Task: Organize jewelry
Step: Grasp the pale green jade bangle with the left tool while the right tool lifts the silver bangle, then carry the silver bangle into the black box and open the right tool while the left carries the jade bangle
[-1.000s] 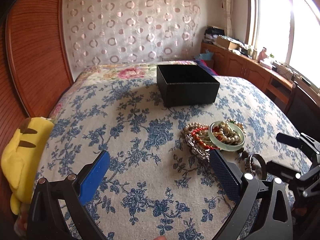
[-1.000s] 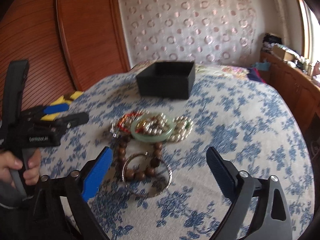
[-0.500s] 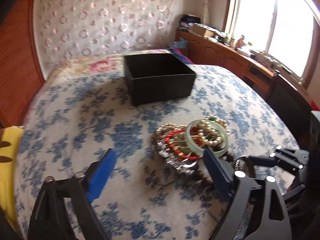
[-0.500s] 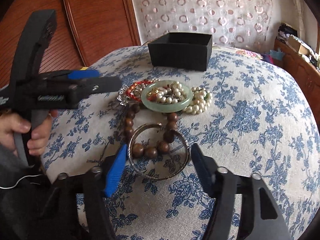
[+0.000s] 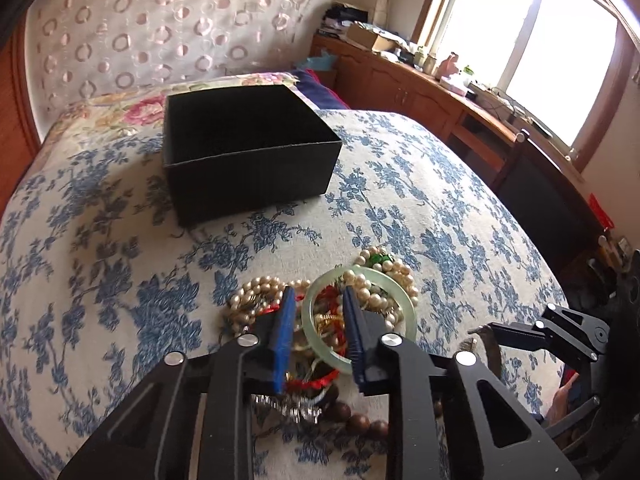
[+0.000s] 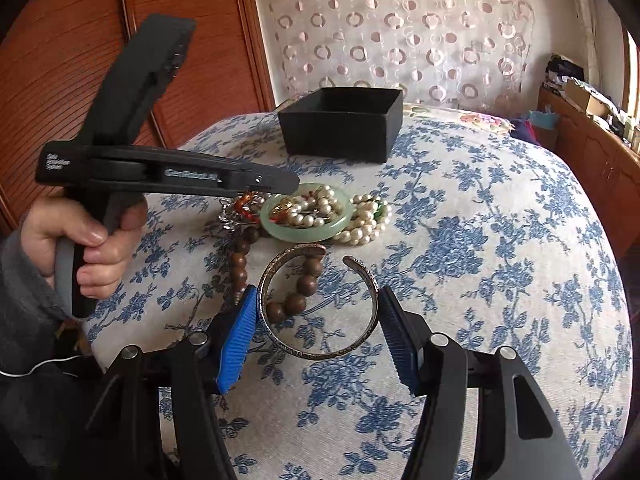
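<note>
A heap of jewelry lies on the flowered bedspread (image 5: 100, 260): a jade bangle (image 5: 412, 312) (image 6: 304, 234), pearl strands (image 5: 256, 288) (image 6: 364, 228), red beads (image 5: 320, 380) and a wooden bead bracelet (image 6: 242, 256). My left gripper (image 5: 318, 308) (image 6: 288, 186) is closing; the bangle's near-left rim and some red beads sit between its pads, with gaps still showing. My right gripper (image 6: 317, 300) is shut on a metal cuff bracelet (image 6: 320, 354), one pad against each side. An open black box (image 5: 248, 168) (image 6: 340, 128) stands behind the heap.
A person's hand (image 6: 92, 240) holds the left gripper's handle. A wooden headboard (image 6: 60, 60) rises at the left. A wooden cabinet (image 5: 440, 92) with clutter runs under the window at the right, past the bed's edge.
The left gripper has swung right and forward over the heap, and its jaws have narrowed around the bangle's rim. The right gripper came down over the cuff and closed onto it.
</note>
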{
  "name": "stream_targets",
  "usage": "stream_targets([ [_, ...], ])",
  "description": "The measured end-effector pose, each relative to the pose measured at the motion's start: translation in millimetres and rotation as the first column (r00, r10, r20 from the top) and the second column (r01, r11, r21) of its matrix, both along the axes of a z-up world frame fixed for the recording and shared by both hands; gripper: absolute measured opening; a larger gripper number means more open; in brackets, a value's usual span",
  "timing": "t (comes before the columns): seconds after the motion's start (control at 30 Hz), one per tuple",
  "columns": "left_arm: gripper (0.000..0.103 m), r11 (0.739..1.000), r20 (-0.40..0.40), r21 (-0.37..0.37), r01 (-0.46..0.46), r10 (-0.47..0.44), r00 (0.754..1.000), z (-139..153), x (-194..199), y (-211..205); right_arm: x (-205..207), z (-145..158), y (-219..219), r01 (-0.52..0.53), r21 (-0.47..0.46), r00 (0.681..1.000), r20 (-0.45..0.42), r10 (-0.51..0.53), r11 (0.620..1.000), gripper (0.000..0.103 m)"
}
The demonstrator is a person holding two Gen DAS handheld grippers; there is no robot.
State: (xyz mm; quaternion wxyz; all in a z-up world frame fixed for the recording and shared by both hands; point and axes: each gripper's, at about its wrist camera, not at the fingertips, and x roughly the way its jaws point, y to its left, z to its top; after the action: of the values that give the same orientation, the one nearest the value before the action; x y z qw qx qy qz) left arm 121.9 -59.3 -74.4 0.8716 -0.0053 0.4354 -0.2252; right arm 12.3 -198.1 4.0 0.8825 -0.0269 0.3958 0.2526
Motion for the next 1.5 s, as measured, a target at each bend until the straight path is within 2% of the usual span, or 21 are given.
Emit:
stream_targets([
  [0.13,0.010,1.000,-0.020,0.016,0.016,-0.015,1.000,-3.2,9.0,-2.4,0.6,1.3,-3.0,0.005,0.004,1.000,0.006,-0.005,1.000,0.063],
  [0.37,0.010,0.996,-0.040,0.070,0.049,-0.046,0.998,-9.8,15.8,-9.4,3.0,2.5,-5.0,0.014,0.004,1.000,0.014,-0.014,1.000,0.063],
  [0.47,0.009,0.993,-0.030,0.101,0.054,-0.051,0.998,-11.0,15.0,-12.7,4.1,4.3,-4.7,0.013,0.002,1.000,0.019,-0.013,1.000,0.063],
  [0.6,0.006,0.990,0.027,0.135,0.038,-0.042,0.999,-5.1,8.7,-12.8,7.0,7.9,-5.1,0.013,-0.002,1.000,0.028,-0.013,1.000,0.063],
  [0.83,0.006,0.995,0.109,0.102,-0.014,0.003,0.994,17.0,0.9,-0.8,16.9,19.2,-3.7,0.007,-0.021,0.998,0.058,-0.006,1.000,0.063],
  [1.07,0.006,0.994,0.205,0.072,-0.081,0.065,0.977,44.6,-1.9,21.5,41.5,33.6,6.3,-0.010,-0.065,0.994,0.106,0.017,0.998,0.063],
  [1.5,0.006,0.983,0.268,0.036,-0.180,0.164,0.949,66.3,13.6,58.6,120.8,51.4,31.9,-0.023,-0.110,0.985,0.165,0.041,0.994,0.063],
])
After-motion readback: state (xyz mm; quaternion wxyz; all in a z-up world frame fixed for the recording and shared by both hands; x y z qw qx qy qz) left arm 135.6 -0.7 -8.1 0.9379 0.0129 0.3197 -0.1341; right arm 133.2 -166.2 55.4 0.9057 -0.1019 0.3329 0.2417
